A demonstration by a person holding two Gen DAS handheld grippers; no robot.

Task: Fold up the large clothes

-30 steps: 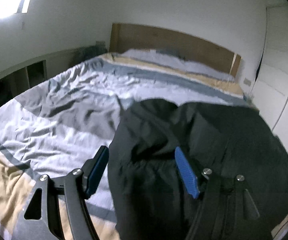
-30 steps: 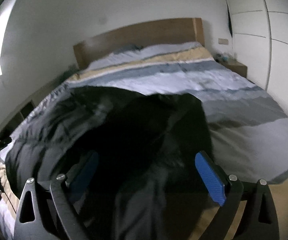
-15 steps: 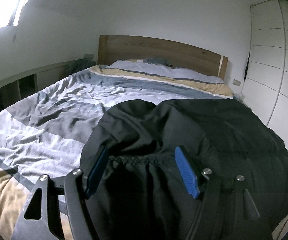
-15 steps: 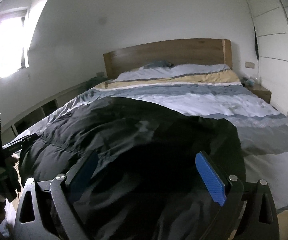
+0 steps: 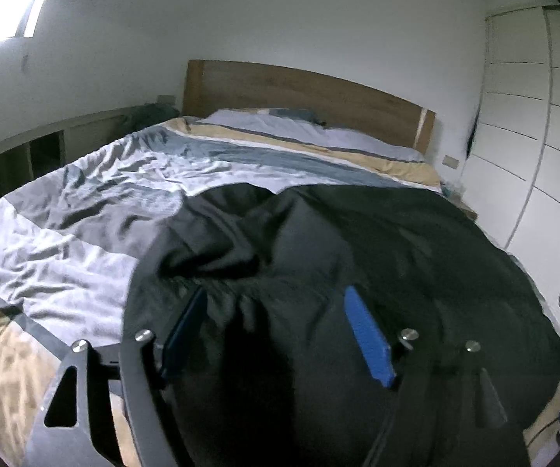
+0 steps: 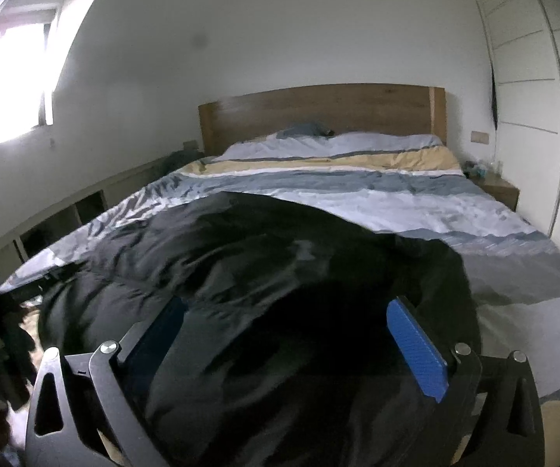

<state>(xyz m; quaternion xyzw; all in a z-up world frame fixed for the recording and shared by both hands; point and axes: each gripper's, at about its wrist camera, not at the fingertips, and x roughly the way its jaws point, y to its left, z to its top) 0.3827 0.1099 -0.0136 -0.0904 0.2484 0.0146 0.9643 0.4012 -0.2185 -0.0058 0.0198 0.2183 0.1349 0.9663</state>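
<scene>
Two grippers hung over the near end of the bed (image 6: pixel 455 202), each with a black padded jacket (image 5: pixel 377 241) spread beneath it. The jacket lay across the striped duvet (image 5: pixel 85 194), reaching from the near edge toward the middle of the bed. The left gripper (image 5: pixel 276 330) had its jaws parted and just widening, dark cloth bunched between the blue pads (image 5: pixel 365 334) (whether they pressed it was unclear). The right gripper (image 6: pixel 287 334) stood released, jaws just opening to their widest, jacket fabric lying loose between them. A wooden headboard (image 6: pixel 319 113) rose at the far end.
</scene>
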